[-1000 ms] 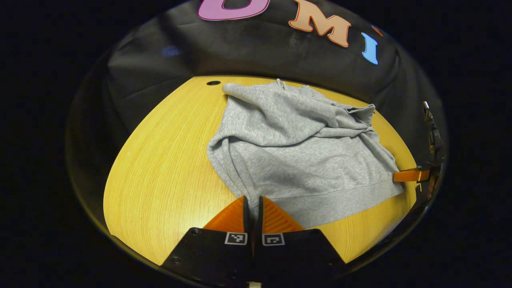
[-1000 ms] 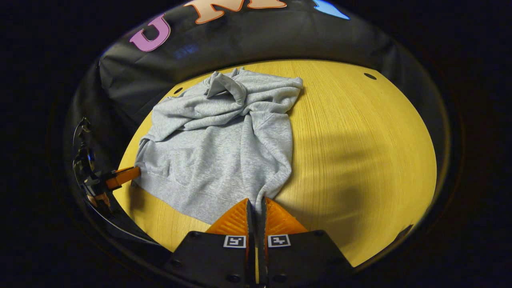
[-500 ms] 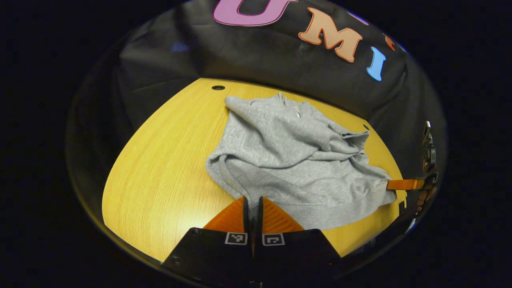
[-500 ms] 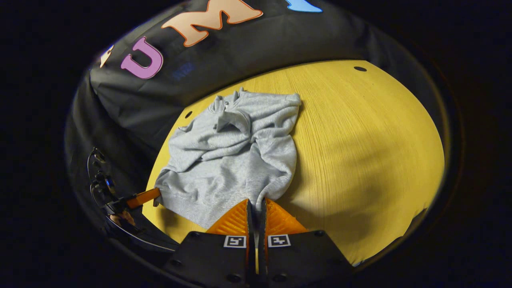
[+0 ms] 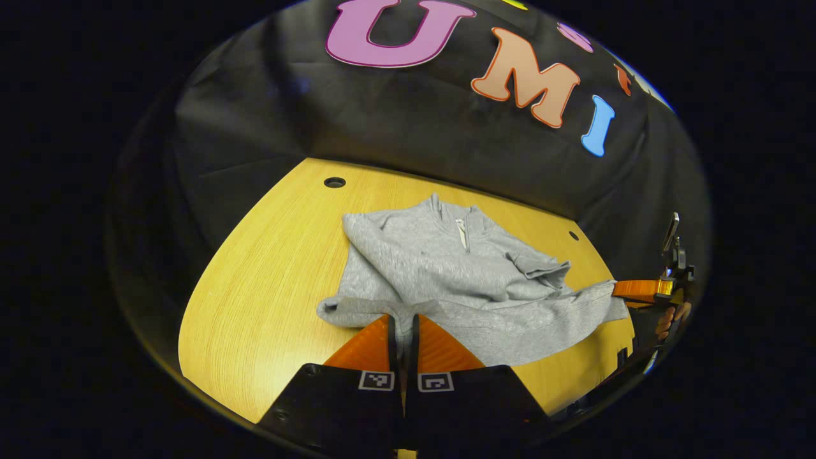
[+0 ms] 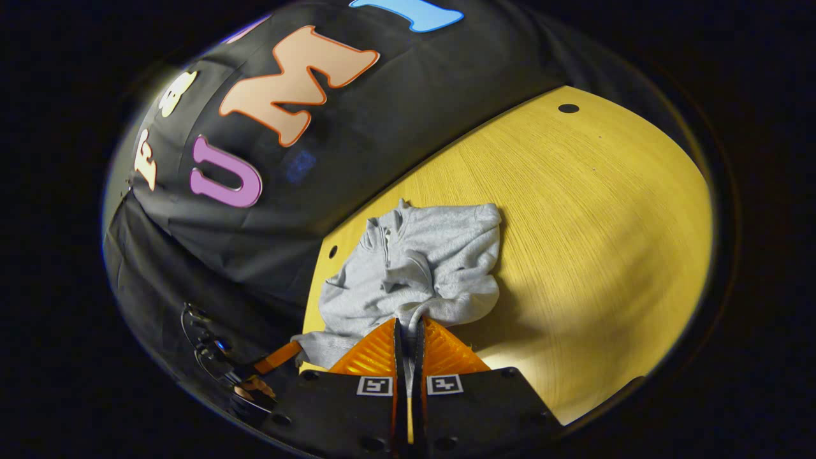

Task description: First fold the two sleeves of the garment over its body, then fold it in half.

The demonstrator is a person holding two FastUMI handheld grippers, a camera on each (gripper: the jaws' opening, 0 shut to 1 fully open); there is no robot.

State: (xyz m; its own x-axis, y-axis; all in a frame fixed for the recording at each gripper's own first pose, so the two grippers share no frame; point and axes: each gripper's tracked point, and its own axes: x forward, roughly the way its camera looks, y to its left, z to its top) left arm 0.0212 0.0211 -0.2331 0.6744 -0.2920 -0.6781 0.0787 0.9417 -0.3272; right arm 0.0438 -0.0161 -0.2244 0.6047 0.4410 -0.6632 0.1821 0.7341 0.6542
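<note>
A grey zip-neck sweatshirt point(image 5: 446, 268) lies on the yellow wooden table point(image 5: 268, 274), collar at the far side, sleeves lying across its body. My left gripper point(image 5: 403, 319) is shut on the near hem corner, which is raised off the table and doubling toward the collar. Far right in the left gripper view, my right gripper point(image 5: 637, 290) pinches the other hem corner. In the right gripper view the sweatshirt point(image 6: 433, 261) bunches just ahead of my right gripper point(image 6: 408, 325), shut on its hem. The left gripper point(image 6: 277, 358) holds the hem at lower left.
The booth's black cloth wall stands close behind the table's far edge. Small round holes point(image 5: 334, 182) point(image 5: 573, 235) sit near the table's back corners. A hand point(image 5: 669, 315) holds the right gripper. Bare table point(image 6: 605, 223) stretches to the right of the garment.
Both grippers have lifted the hem and carried it toward the collar. The lower half of the sweatshirt has come off the table and the garment looks shorter.
</note>
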